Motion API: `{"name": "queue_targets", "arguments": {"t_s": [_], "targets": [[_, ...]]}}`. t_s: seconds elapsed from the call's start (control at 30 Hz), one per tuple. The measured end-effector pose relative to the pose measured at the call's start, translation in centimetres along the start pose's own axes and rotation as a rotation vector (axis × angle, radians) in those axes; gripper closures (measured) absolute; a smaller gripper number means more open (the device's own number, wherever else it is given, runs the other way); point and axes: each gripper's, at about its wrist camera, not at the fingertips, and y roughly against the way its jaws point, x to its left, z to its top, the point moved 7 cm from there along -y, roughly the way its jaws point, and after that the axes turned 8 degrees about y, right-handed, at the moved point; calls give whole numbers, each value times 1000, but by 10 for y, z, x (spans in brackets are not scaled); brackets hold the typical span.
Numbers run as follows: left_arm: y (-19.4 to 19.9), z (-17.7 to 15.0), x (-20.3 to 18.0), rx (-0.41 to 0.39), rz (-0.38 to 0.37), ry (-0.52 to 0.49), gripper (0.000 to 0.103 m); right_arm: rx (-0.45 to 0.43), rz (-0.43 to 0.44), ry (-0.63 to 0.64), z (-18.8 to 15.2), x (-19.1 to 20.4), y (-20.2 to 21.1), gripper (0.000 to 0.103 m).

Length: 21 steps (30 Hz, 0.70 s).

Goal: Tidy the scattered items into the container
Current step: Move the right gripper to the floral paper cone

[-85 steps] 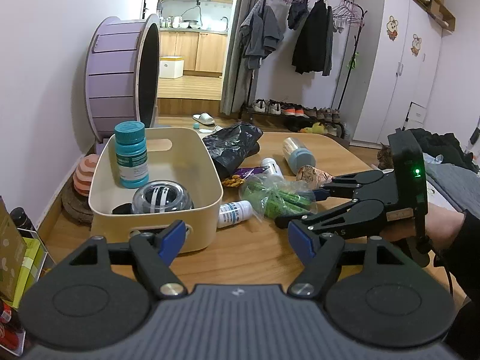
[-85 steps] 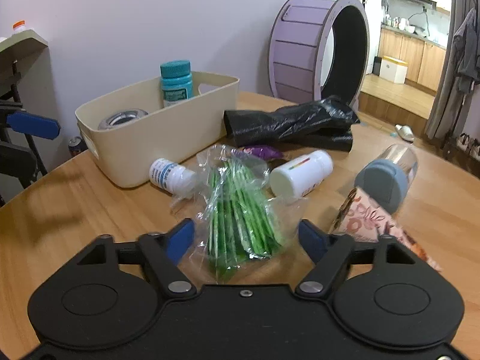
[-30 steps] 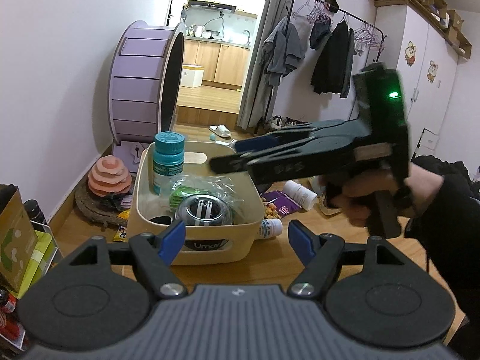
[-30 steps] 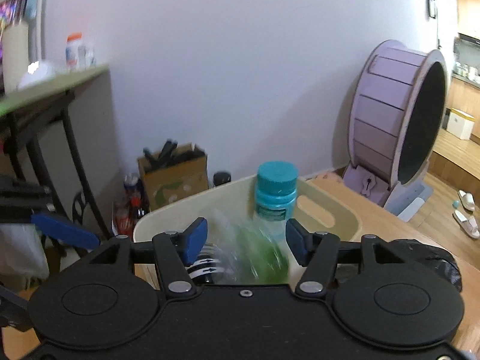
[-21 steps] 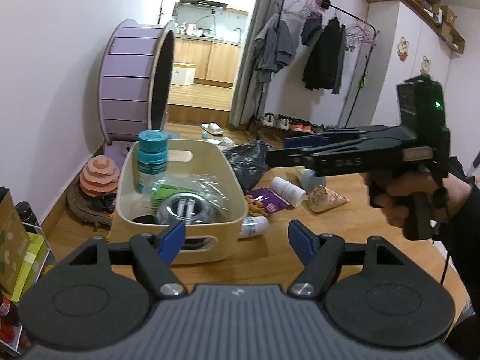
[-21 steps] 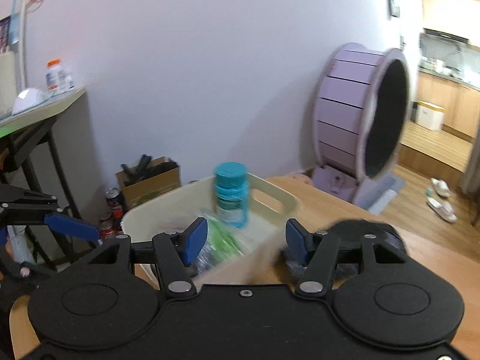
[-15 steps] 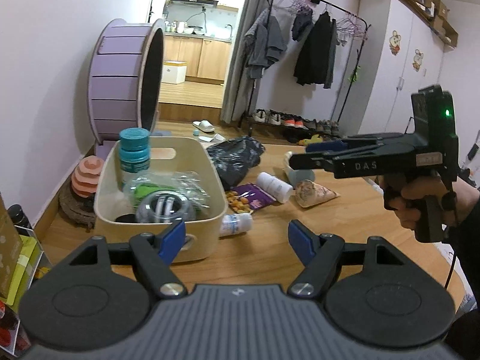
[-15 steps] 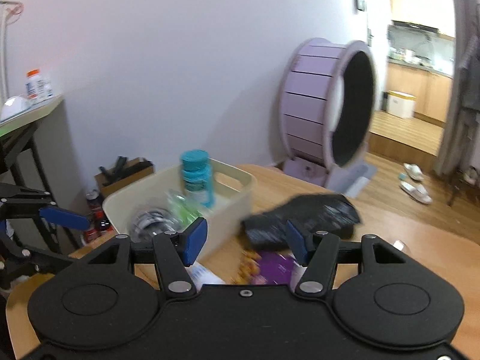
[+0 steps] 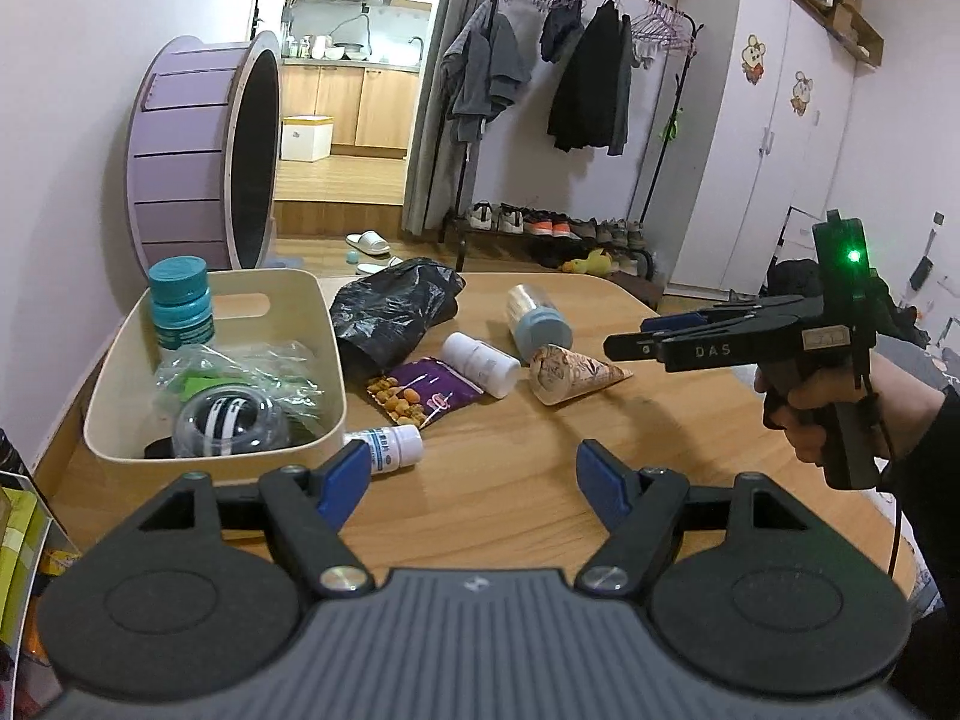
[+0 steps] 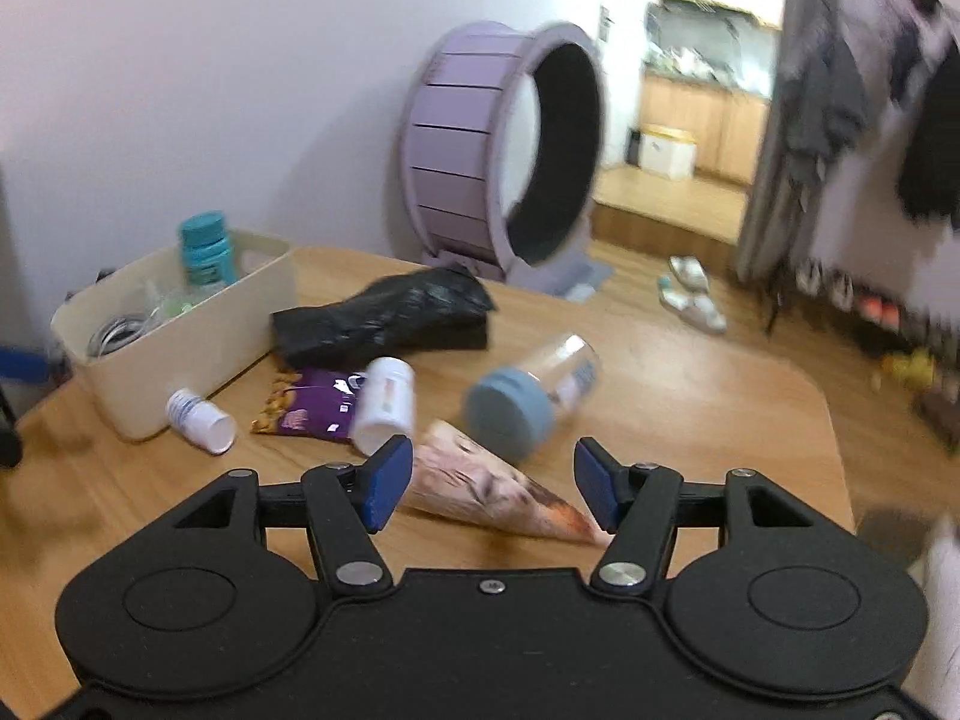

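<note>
Jaws of the right gripper stand apart, holding nothing, hanging above the paper cone on the table. Left gripper is spread wide and empty, near the cream container, which holds a teal bottle and green bag.
</note>
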Motion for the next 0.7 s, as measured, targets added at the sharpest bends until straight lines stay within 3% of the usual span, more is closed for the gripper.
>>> {"name": "queue_targets", "arguments": {"t_s": [0.1, 0.43, 0.7], "targets": [[-3, -1, -3, 7, 0, -7, 29, -14, 4, -1, -6, -5, -3, 41], [-4, -3, -6, 14, 6, -18, 29, 21, 43, 281, -14, 27, -18, 37], [-3, -4, -4, 15, 9, -22, 29, 51, 39, 319, -20, 29, -45, 34]]}}
